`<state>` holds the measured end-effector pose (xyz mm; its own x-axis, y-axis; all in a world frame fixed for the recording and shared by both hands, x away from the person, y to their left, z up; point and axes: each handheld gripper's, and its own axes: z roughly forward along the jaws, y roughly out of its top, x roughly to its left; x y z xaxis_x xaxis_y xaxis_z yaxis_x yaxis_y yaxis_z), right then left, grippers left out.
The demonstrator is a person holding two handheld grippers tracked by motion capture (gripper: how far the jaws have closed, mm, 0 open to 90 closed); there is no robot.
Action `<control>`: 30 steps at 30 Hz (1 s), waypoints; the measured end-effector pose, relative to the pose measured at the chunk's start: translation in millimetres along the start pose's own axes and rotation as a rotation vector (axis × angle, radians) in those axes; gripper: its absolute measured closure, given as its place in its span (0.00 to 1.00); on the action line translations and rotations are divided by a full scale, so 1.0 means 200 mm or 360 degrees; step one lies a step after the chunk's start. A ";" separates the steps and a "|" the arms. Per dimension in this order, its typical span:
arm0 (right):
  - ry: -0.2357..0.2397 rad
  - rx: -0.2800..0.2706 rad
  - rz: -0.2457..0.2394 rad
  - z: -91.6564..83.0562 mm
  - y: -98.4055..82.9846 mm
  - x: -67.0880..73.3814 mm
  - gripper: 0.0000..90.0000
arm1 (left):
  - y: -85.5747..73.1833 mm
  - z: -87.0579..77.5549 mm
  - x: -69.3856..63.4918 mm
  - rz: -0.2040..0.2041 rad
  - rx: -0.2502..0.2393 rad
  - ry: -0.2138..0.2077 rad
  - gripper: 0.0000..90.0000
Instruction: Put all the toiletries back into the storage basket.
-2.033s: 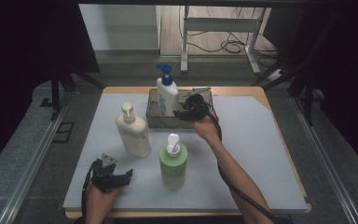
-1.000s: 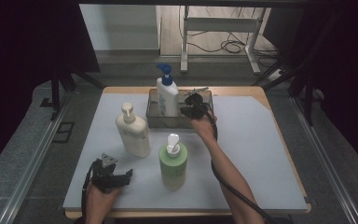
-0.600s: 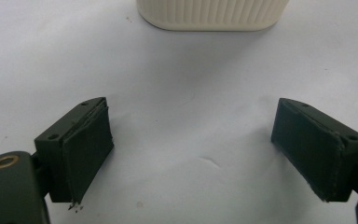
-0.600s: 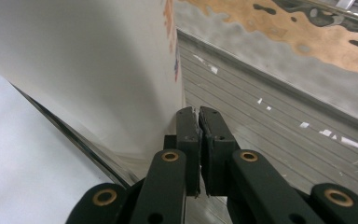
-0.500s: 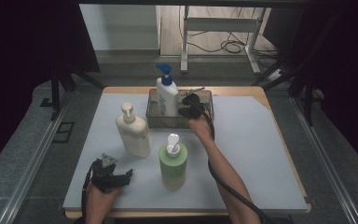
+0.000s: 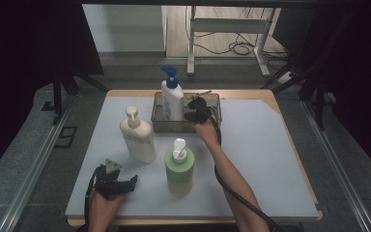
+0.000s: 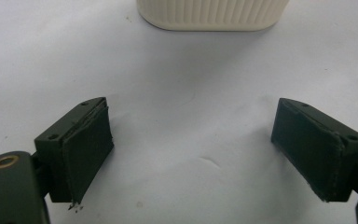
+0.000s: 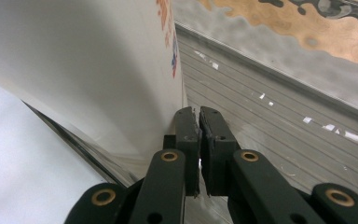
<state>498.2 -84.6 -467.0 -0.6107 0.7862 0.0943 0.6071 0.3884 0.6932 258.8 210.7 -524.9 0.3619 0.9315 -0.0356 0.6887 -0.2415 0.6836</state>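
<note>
**Two tools, one resting wide, one pinched shut at the tray**

Two tools are in your hands. Your left tool (image 6: 125, 183) rests near the desk's (image 6: 270, 159) front left corner, your hand (image 6: 102, 203) wrapped around its body. In the left gripper view its jaws stand wide apart with bare white desk surface between them, gripping nothing; the ribbed base of the cream pump bottle (image 7: 212, 14) sits just beyond them.

Moving rightward in the high view, that cream pump bottle (image 6: 137, 137) stands upright left of the desk's middle. Just right of it and closer to the front edge stands the green pump bottle (image 6: 179, 169), also upright, with a white pump head.

Behind these, at the middle of the desk's far edge, sits the clear tray (image 6: 207, 126). The white bottle with the blue pump (image 6: 172, 99) stands upright in the tray's left part.

Your right tool (image 6: 189, 108) reaches into the tray just right of that bottle, your forearm running back toward the front edge with the cable trailing along it. In the right gripper view the jaws are pressed together with nothing between the pads, and the tool's (image 8: 199, 130) tip lies right against the white bottle's (image 8: 84, 70) wall, over the tray's ribbed floor (image 8: 270, 135). Whether the tip actually touches the bottle, you cannot tell.
</note>
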 end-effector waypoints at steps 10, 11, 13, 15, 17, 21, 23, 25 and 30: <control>0.0015 0.0001 -0.0011 0.01 0.01 0.03 0.95 | 0.00 0.00 0.00 0.0000 0.0000 0.0000 0.13; 0.0014 0.0003 -0.0013 0.02 0.01 0.03 0.95 | 0.00 0.00 0.00 0.0001 0.0001 0.0000 0.13; 0.0017 0.0006 -0.0016 0.02 0.01 0.04 0.95 | 0.00 0.00 0.00 0.0000 0.0000 0.0000 0.13; 0.0022 0.0011 -0.0018 0.03 0.01 0.04 0.95 | 0.00 0.00 0.00 0.0000 0.0000 0.0000 0.13; 0.0023 0.0017 -0.0017 0.04 0.01 0.05 0.94 | 0.00 0.00 0.00 0.0000 0.0000 0.0000 0.13; 0.0032 0.0020 -0.0023 0.05 0.01 0.06 0.94 | 0.00 0.00 0.00 0.0000 0.0000 0.0000 0.13; 0.0039 0.0019 -0.0027 0.05 0.01 0.07 0.94 | 0.00 0.00 0.00 0.0000 0.0000 0.0000 0.13; 0.0043 0.0017 -0.0036 0.05 0.02 0.07 0.94 | 0.00 0.00 0.00 0.0000 0.0000 0.0000 0.13; 0.0055 0.0014 -0.0036 0.06 0.02 0.09 0.94 | 0.00 0.00 0.00 0.0000 0.0000 0.0000 0.13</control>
<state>495.7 -62.9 -470.0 -0.6412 0.7604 0.1035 0.5974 0.4100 0.6892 258.8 210.7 -524.9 0.3618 0.9316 -0.0355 0.6888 -0.2415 0.6835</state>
